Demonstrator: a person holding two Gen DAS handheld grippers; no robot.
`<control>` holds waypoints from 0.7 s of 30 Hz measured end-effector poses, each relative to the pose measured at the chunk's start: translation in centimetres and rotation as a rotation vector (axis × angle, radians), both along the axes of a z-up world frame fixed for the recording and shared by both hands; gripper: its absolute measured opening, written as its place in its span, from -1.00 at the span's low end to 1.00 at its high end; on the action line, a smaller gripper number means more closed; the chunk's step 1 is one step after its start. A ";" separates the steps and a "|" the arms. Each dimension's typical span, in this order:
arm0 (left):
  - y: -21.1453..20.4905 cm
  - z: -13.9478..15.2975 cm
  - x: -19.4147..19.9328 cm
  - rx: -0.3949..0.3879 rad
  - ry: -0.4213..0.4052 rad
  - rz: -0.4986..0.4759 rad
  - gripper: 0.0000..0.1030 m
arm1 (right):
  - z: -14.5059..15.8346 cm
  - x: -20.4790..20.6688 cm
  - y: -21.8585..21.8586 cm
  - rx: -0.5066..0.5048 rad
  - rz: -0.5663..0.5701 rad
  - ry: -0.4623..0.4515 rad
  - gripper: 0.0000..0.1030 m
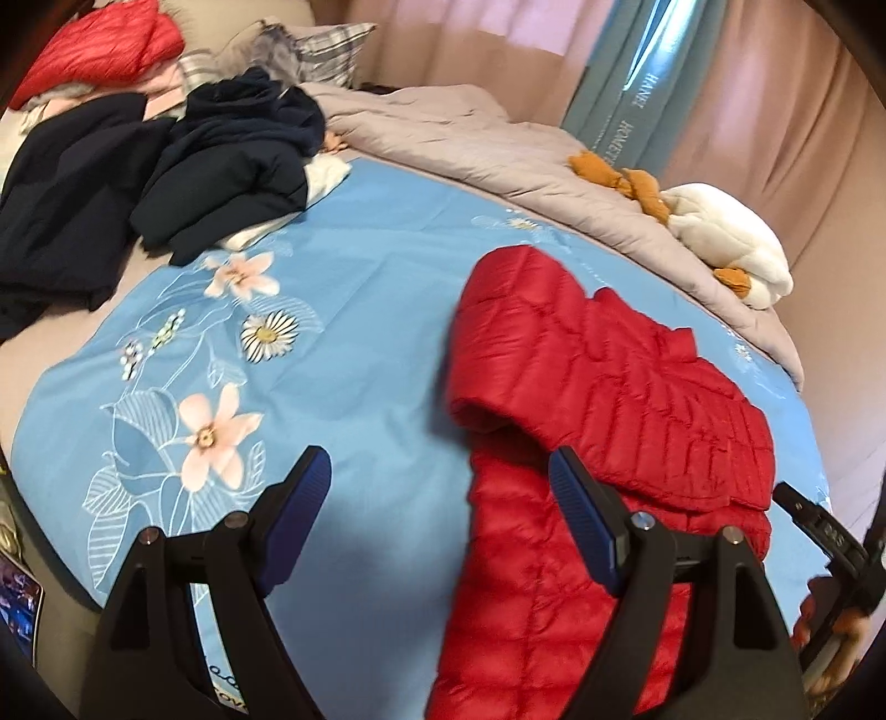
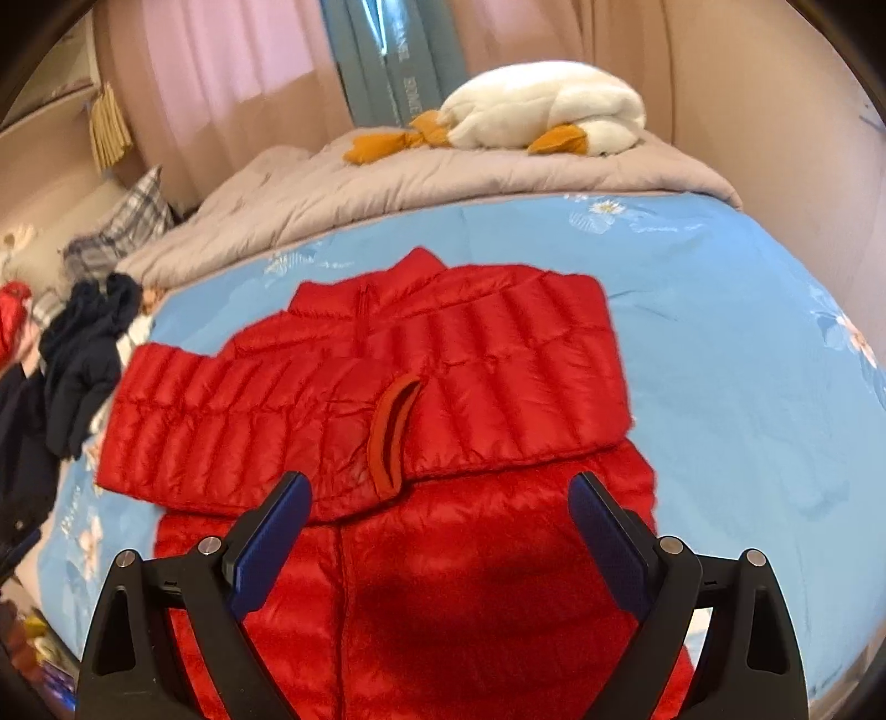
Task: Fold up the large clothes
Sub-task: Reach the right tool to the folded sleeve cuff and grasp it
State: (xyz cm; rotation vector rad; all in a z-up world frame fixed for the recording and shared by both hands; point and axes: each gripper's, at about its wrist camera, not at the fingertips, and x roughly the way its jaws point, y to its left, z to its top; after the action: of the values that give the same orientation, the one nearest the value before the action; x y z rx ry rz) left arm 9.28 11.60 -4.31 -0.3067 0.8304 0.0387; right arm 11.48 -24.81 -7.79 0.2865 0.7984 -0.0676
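A red quilted down jacket [image 2: 421, 387] lies flat on the blue floral bedspread [image 2: 720, 310], both sleeves folded across its chest, one cuff [image 2: 390, 437] lying near the middle. In the left wrist view the jacket [image 1: 587, 399] lies to the right. My left gripper [image 1: 440, 471] is open and empty, above the jacket's left edge and the bedspread [image 1: 354, 266]. My right gripper [image 2: 440, 493] is open and empty, hovering over the jacket's lower half. The right gripper's body shows at the left wrist view's right edge [image 1: 830, 543].
A pile of dark navy clothes [image 1: 166, 183] and a red garment [image 1: 94, 50] lie at the bed's far left. A grey quilt [image 2: 387, 183] is bunched along the far side with a white goose plush [image 2: 542, 111] on it. Curtains [image 2: 232, 66] hang behind.
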 end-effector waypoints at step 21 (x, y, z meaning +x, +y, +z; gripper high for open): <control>1.7 -2.1 -0.7 -0.026 0.060 0.040 0.58 | -3.9 4.9 1.1 0.129 0.090 0.141 0.54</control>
State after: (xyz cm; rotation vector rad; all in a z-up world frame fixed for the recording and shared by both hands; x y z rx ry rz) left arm 8.63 13.35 -6.45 -0.3476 0.8848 0.0745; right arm 16.39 -23.76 -11.65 0.3700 0.9564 0.0488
